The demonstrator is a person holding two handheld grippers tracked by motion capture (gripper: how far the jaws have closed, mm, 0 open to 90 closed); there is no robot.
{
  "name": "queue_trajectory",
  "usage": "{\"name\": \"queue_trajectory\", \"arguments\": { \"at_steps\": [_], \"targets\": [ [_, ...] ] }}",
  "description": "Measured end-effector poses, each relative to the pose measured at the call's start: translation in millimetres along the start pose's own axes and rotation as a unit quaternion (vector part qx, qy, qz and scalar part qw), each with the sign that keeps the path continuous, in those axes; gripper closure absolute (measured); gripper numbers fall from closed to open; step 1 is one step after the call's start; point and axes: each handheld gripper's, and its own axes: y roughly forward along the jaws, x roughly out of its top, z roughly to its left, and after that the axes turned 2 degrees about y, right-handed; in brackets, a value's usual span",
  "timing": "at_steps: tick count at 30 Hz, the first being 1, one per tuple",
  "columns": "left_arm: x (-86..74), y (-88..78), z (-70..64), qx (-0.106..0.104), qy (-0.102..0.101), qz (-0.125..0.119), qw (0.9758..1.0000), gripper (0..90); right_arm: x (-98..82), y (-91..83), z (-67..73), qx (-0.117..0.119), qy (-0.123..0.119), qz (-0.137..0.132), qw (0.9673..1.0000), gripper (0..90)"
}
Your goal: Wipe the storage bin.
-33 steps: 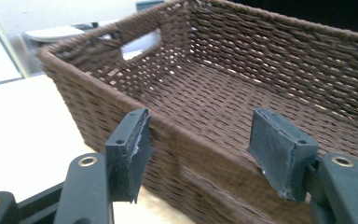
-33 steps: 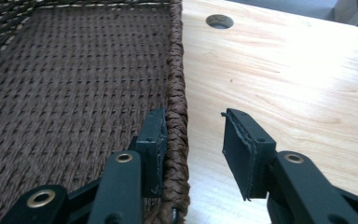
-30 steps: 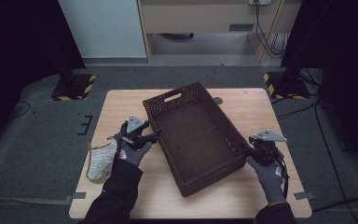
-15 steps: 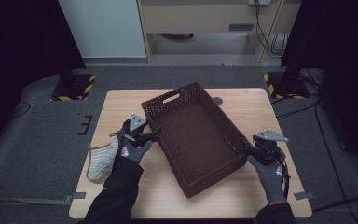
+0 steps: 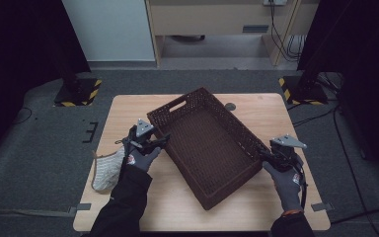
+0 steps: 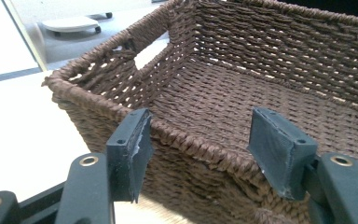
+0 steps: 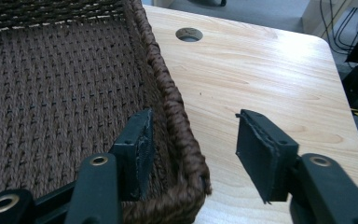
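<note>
Straddling basket (image 5: 209,148) rim: left gripper (image 6: 200,149), right gripper (image 7: 191,154); no writing legible.

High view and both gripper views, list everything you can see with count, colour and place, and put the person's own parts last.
Basket: one, dark brown woven, table centre, set at an angle, nothing inside.
Cloth: one, pale grey-white, over the table's left edge.
Table: one, light wood, with a round hole near its far edge.
Left gripper: one, black, jaws open astride the basket's left rim.
Right gripper: one, black, jaws open astride the basket's right rim near a corner.
Gloved hands: two, grey, left, right.
</note>
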Motion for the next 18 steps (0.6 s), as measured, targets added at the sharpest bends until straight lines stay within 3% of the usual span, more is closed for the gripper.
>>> {"name": "queue_trajectory", "arguments": {
  "at_steps": [6, 8, 14, 18],
  "targets": [
    [0.2, -9.8, -2.6, -0.012, 0.005, 0.007, 0.9999, 37.3, 1.4, 5.9, -4.6, -0.009, 0.009, 0.003, 0.9999, 46.9],
    [0.4, -11.2, 0.1, -0.016, -0.009, 0.002, 0.9998, 36.3, 2.6, 8.8, -6.3, -0.012, 0.006, 0.004, 0.9999, 46.8],
    [1.8, -11.7, 14.9, -0.005, -0.023, -0.015, 0.9996, 35.2, 3.4, 15.6, -8.4, -0.031, 0.0, -0.004, 0.9995, 46.8],
    [9.6, -4.2, 36.0, 0.02, -0.027, -0.025, 0.9991, 34.2, 4.0, 16.7, -9.2, -0.029, 0.0, -0.003, 0.9996, 46.4]
  ]
}}
